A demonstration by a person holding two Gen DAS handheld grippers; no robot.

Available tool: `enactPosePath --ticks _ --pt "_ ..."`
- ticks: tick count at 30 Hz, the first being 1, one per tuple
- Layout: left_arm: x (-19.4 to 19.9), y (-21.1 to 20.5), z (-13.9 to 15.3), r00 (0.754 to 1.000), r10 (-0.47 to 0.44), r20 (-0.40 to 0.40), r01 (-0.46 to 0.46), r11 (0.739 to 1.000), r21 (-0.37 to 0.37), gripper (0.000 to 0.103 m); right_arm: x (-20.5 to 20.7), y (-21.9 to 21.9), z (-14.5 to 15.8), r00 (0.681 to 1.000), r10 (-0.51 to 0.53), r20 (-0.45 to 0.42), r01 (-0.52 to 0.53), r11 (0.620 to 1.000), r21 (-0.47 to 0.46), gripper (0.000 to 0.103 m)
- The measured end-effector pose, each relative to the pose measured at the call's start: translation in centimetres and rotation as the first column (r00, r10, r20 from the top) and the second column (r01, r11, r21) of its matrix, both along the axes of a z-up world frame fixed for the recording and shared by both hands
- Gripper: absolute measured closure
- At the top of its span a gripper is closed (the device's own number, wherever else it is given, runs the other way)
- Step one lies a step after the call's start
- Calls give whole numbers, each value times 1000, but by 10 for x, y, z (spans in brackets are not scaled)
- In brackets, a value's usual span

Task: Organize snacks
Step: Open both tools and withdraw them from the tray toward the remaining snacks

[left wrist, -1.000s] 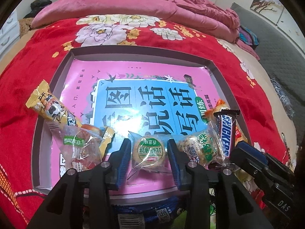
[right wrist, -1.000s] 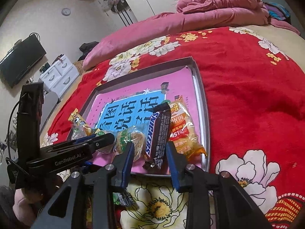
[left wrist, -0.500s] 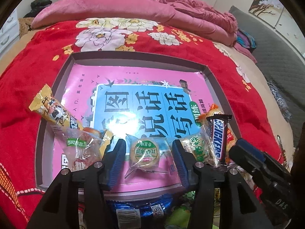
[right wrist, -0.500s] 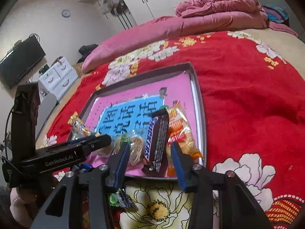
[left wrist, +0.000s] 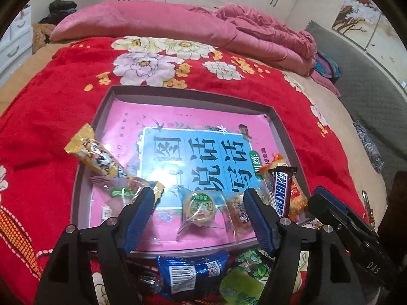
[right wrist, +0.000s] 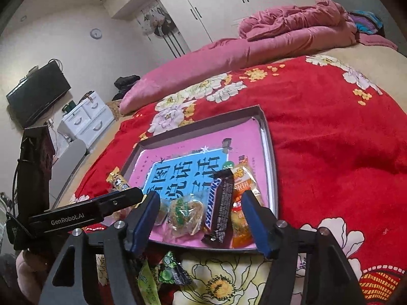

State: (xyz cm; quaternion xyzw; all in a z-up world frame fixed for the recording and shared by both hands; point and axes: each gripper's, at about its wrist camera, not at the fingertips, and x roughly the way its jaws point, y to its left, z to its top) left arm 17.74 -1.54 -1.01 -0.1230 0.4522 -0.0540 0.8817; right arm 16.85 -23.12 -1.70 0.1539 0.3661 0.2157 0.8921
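Snacks lie in a row at the tray's [left wrist: 84, 178] near edge; both claws are opening, pads touching nothing. The Snickers bar [right wrist: 220, 209], leaning on its neighbour, could slide off.

Bright indoor light glares off the glossy tray [left wrist: 84, 178]; fisheye edges bend, darken and soften.

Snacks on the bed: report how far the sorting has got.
Done: six packets, including the chocolate bar and round cake, line the tray front. In hand: nothing; left gripper and right gripper are opening, empty. Left: blue packet and green wrappers outside.
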Motion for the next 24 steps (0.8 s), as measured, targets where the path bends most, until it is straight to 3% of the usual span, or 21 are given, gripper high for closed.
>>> enactPosePath --ticks 10,24 --pt "-9 13 5 999 36 16 -35 999 -25 27 -5 -4 9 998 -30 47 31 999 -12 27" --pt "-26 27 10 998 56 18 -55 998 -19 26 -6 -5 8 999 -30 39 31 999 -8 25"
